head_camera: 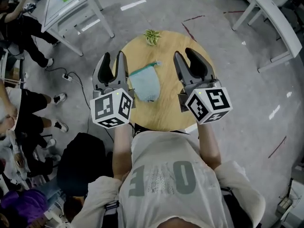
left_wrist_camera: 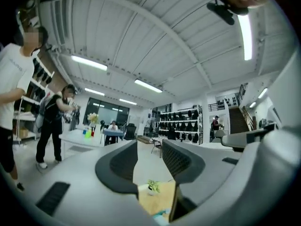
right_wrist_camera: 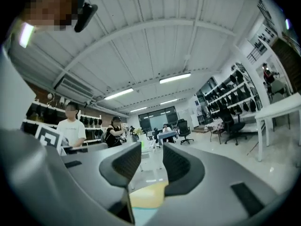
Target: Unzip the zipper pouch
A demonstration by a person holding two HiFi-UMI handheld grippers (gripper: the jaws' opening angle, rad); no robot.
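A teal zipper pouch (head_camera: 145, 83) lies flat on the round wooden table (head_camera: 171, 113), its zipper end toward the far side. My left gripper (head_camera: 114, 61) is held up left of the pouch and my right gripper (head_camera: 186, 57) right of it, both well above the table and apart from the pouch. Both point level across the room. In the left gripper view the left gripper (left_wrist_camera: 148, 161) stands open with nothing between its fingers; a sliver of the pouch (left_wrist_camera: 161, 215) shows far below. The right gripper (right_wrist_camera: 151, 163) is likewise open and empty above the table (right_wrist_camera: 149, 194).
A small potted plant (head_camera: 152, 36) stands at the table's far edge. White tables stand at the back left (head_camera: 71, 6) and back right (head_camera: 278, 20). People stand along the left side, with a cable and plug (head_camera: 66, 76) on the floor and a dark bag (head_camera: 85, 160) beside me.
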